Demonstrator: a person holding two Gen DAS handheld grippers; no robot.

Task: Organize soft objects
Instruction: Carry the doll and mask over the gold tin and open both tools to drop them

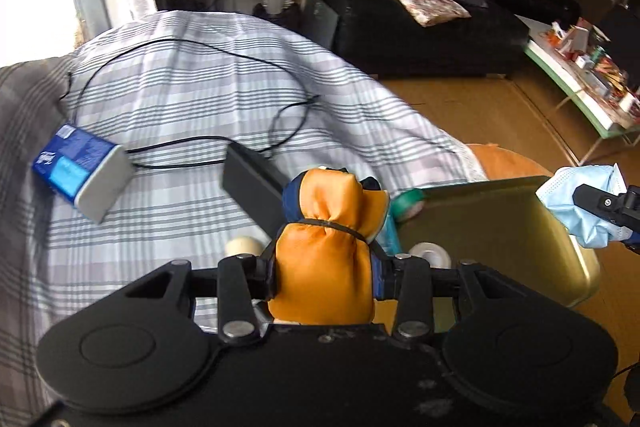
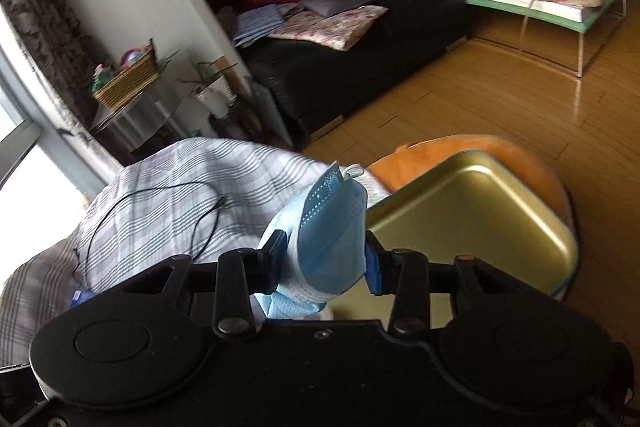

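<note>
Holding one soft item apiece, both grippers are raised above the striped bedsheet [image 1: 208, 75], evidently for transfer to the gold metal tray [image 1: 500, 227] lying at the bed's edge.

Left gripper [image 1: 326, 263]: jaws clenched on an orange-and-navy leather glove [image 1: 324, 239], bunched and cinched at the waist by a thin black band. The leather reads smooth and puckered at the tie; the bundle stands upright between the fingers, clear of the sheet.

Right gripper [image 2: 324, 263]: jaws clamped on a pale blue disposable face mask [image 2: 328, 231], folded on itself, pleated, with a stitched border and a white ear loop showing at the top. In the left wrist view the mask [image 1: 576, 203] hangs over the tray's far corner — a release there would likely land it inside.

Tray: shallow, rounded corners, satin brass-coloured finish, nothing seen in the visible part. It rests partly over an orange cushion [image 2: 472, 151].

Items on the sheet, judged not soft and probably to be left alone: a blue tissue pack [image 1: 80, 171], a black cable [image 1: 192, 95] looped across the fabric, a black flat bar [image 1: 256, 183], a green tape roll [image 1: 408, 205] just beside the tray, and two whitish tape rolls [image 1: 242, 247] near the left fingers.

Assessment: sorting is in hand; neither held item is deposited yet.
</note>
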